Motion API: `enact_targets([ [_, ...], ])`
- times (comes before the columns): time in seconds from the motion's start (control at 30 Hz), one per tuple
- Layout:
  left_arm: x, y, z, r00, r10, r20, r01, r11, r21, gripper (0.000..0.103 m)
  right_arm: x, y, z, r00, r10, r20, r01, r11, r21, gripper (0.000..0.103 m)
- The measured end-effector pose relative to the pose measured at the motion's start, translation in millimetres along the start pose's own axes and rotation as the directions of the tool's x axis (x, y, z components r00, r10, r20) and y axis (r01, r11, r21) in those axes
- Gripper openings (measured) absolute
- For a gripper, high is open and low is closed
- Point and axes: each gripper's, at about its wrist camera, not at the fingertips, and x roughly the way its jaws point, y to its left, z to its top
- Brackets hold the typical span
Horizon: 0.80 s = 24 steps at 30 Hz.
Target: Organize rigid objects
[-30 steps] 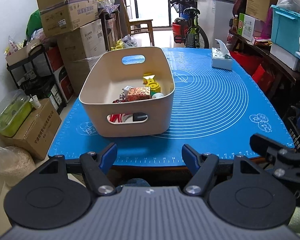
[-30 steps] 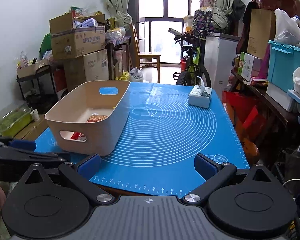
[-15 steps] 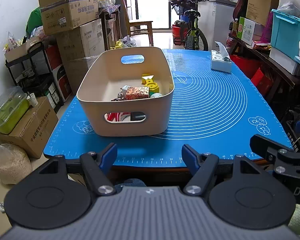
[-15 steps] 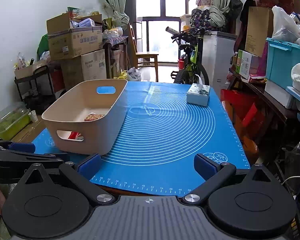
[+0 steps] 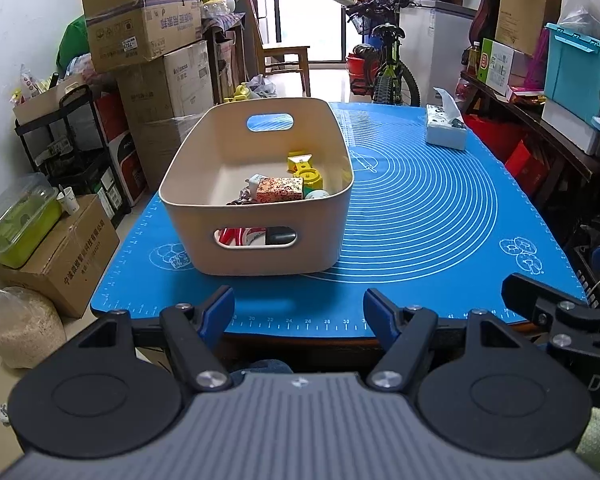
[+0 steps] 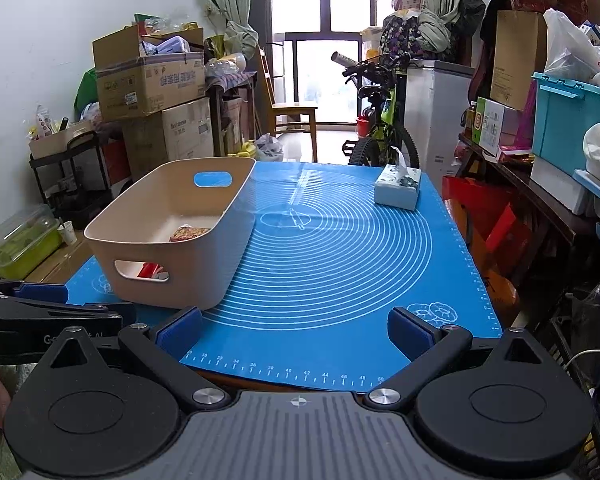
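Both claws, left (image 5: 299, 307) and right (image 6: 296, 328), hang spread and empty at the counter's (image 5: 420, 216) near edge; the beige bin (image 5: 260, 256) already holds the small items, so withdraw without nudging it.

Both wrist views look down the surface (image 5: 420, 208) from its near edge — sharing the bin (image 5: 256, 200) at 11 o'clock and tissue box (image 6: 398, 190).

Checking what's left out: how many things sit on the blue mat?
2: the beige bin at its near left, the tissue box at its far right.
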Motion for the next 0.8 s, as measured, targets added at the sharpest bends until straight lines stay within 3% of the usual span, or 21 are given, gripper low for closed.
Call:
enact_targets([
  [0.8,-1.0,-0.4,-0.7,1.000,0.000,0.004,0.000,1.000,-0.002,0.072,-0.2,-1.1,0.3,1.000,-0.003,0.003,0.003,1.000,-0.018,0.099],
])
